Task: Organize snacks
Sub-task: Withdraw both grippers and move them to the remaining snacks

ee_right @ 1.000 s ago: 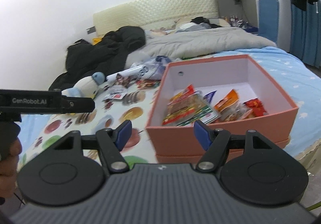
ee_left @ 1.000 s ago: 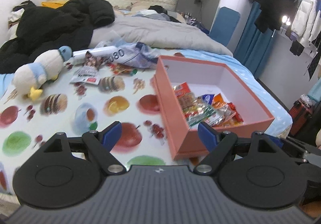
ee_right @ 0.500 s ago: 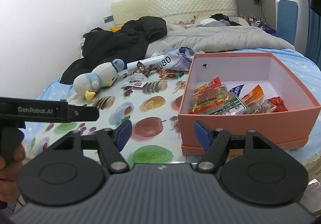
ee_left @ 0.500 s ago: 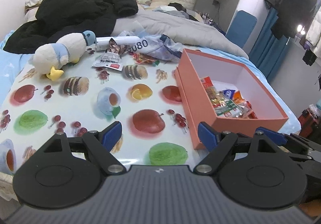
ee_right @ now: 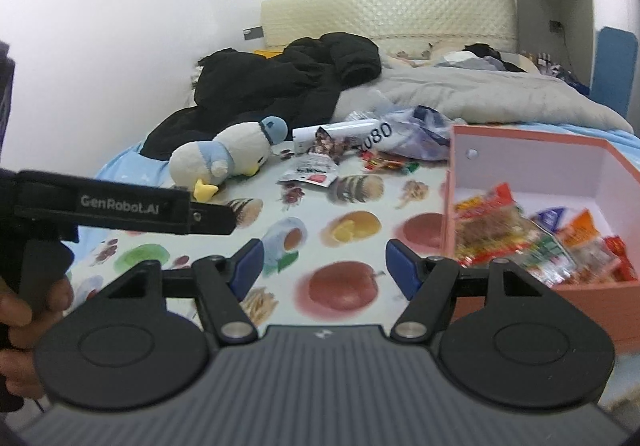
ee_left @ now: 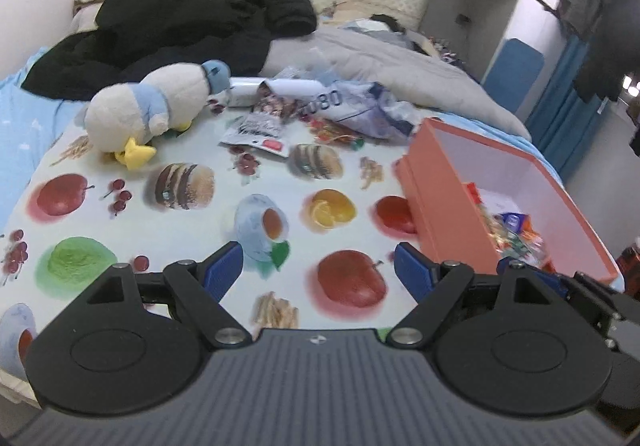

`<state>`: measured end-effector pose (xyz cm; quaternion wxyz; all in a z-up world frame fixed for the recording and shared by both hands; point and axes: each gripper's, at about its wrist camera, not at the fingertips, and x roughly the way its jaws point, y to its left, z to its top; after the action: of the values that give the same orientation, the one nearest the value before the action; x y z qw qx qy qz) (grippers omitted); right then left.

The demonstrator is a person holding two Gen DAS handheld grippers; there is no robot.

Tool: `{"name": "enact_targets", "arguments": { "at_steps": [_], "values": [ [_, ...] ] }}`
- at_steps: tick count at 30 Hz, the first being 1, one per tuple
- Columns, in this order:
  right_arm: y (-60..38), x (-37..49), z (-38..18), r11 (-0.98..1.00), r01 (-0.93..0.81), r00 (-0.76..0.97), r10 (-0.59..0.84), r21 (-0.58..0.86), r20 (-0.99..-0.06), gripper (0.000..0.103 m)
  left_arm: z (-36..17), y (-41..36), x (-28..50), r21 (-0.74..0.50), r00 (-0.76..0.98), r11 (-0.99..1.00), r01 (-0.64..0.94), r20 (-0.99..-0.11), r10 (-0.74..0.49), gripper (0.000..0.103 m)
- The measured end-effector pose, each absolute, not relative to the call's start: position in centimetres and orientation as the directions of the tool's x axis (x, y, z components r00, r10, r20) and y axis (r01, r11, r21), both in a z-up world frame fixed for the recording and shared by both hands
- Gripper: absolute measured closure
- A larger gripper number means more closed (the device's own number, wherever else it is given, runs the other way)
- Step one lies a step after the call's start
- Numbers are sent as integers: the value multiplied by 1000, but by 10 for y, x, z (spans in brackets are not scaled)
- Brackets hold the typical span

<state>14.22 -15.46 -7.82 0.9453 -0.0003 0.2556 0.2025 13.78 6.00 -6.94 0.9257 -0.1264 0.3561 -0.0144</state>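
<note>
1. Left gripper point(ee_left: 318, 270): fingers wide apart, nothing between them. It hovers over the fruit-print sheet point(ee_left: 168, 238) on the bed, aimed at the loose snacks at the far end.
2. Right gripper point(ee_right: 322, 264): fingers wide apart too, empty, held just beside the box's near left corner.
3. Pink box point(ee_right: 450, 182) sits on the right side of the sheet, open. It already holds a heap of packets point(ee_right: 520, 238) against its near wall; the far half of the floor is bare.
4. Loose snacks lie well apart from the box, near the plush duck point(ee_left: 148, 114): a grey-white pouch with a red label point(ee_left: 258, 134), a dark printed packet point(ee_left: 274, 104) behind it, and small red-wrapped candies point(ee_left: 334, 130) beside a crumpled blue-white plastic bag point(ee_left: 360, 106). A white tube point(ee_right: 336, 128) lies behind them.
5. Step, as I read it: between picks, reaching out for the next loose item. Task partly done.
6. Next move calls for a long forward reach and a drop to sheet level. The grey-white pouch is nearest and lies flat, so pinch an edge.
7. Risk: soft bedding gives under the fingers, and the thin pouch may slide instead of lifting.
</note>
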Motion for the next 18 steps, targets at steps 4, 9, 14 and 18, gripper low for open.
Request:
{"name": "enact_targets", "arguments": {
  "at_steps": [4,9,14,18],
  "values": [
    [-138,167,-92,928,-359,789,361,103,-497,34,-82,78,166,-252,743,964,-87,-660,-106,17],
    [-125,206,-112,954,-281,814,293,102,-502,34,-102,106,216,-263,749,958,-110,-656,-94,17],
    [-108,256,-139,975,-195,835,220,102,-505,34,-124,126,276,-262,746,957,-127,-661,-82,18],
    [-95,298,-158,980,-147,845,194,133,-498,34,-137,137,322,-283,765,951,-126,-638,-88,18]
  ]
}}
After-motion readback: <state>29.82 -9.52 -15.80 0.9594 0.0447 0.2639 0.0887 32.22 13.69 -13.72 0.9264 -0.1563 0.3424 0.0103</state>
